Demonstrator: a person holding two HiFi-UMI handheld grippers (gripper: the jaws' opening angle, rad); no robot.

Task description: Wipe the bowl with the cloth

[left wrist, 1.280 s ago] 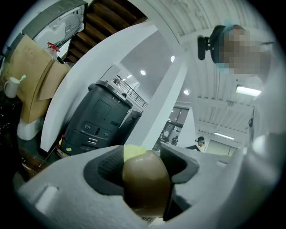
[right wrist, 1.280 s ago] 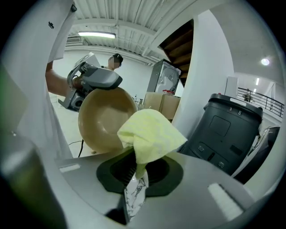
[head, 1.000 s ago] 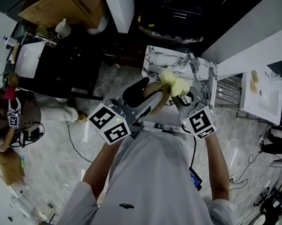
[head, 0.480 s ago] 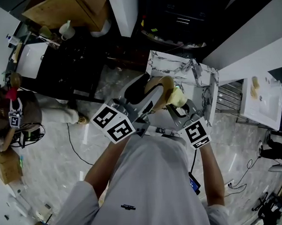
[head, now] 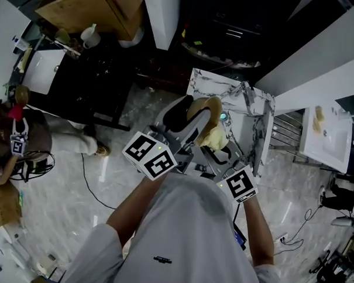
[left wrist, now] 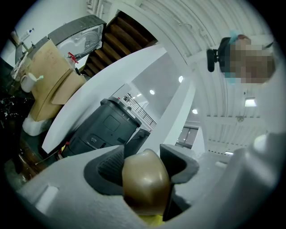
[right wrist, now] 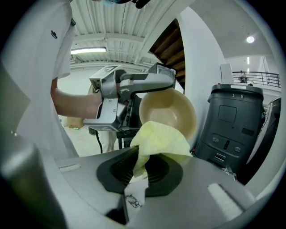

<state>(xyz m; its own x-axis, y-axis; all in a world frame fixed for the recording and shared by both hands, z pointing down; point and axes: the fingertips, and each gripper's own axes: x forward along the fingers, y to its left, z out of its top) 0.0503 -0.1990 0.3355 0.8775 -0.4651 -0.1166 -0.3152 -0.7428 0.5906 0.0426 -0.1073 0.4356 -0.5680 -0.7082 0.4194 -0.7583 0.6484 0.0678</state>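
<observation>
A tan bowl (head: 202,109) hangs in the air, tipped on its side, its rim clamped in my left gripper (head: 191,121). Seen along that gripper's jaws, the brown rim (left wrist: 144,179) fills the gap between the pads. In the right gripper view the bowl's pale inside (right wrist: 169,112) faces me, held by the left gripper (right wrist: 134,96). My right gripper (head: 215,148) is shut on a yellow cloth (head: 213,136). The bunched cloth (right wrist: 157,141) sticks out of its jaws and lies just before the bowl's lower rim.
A marble-topped table (head: 258,103) lies below the bowl. A dark grey bin (right wrist: 234,129) stands to the right in the right gripper view. A white counter (head: 327,131) is at the right, a dark table (head: 80,72) at the upper left, and a cable (head: 94,185) runs over the floor.
The right gripper has pulled back toward me with the cloth, from the bowl's far rim down to its near side. The bowl has stayed in the left gripper.
</observation>
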